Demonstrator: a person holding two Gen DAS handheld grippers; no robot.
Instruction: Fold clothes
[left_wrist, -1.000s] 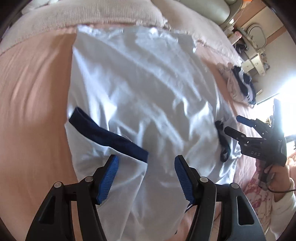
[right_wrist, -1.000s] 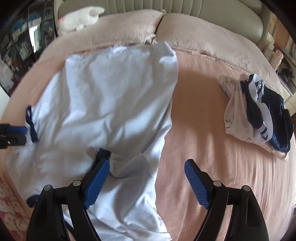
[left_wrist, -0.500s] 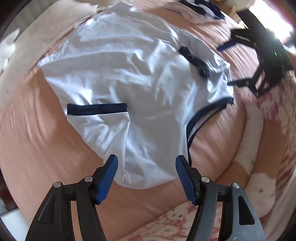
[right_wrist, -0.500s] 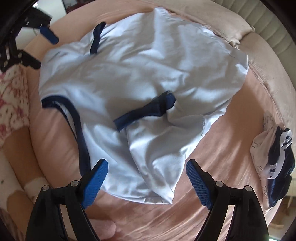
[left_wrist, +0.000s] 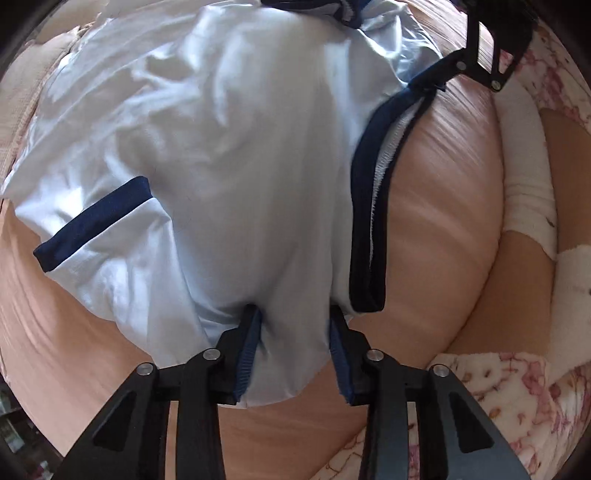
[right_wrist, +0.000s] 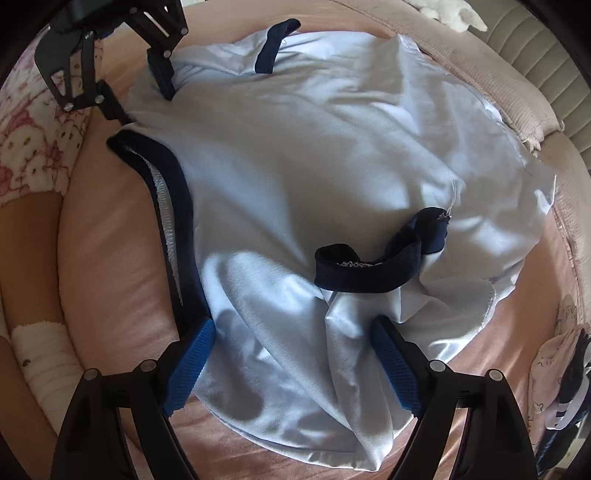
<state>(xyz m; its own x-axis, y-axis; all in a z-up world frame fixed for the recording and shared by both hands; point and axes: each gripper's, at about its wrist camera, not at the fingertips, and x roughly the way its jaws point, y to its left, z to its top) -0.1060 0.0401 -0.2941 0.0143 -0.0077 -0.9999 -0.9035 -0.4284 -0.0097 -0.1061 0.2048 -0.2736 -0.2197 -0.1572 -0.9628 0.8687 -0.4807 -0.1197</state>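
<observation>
Daylight, bright | soft shadows | fisheye edge warp | slight blur

Pile of clothes (right_wrist: 557, 398) cut off at frame edge; shirt (left_wrist: 221, 155) hem hidden behind left gripper (left_wrist: 293, 354) jaws

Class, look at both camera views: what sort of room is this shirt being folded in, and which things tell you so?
Most likely a bedroom: the light blue shirt lies on a pink bedsheet, with beige pillows against a padded headboard.
</observation>
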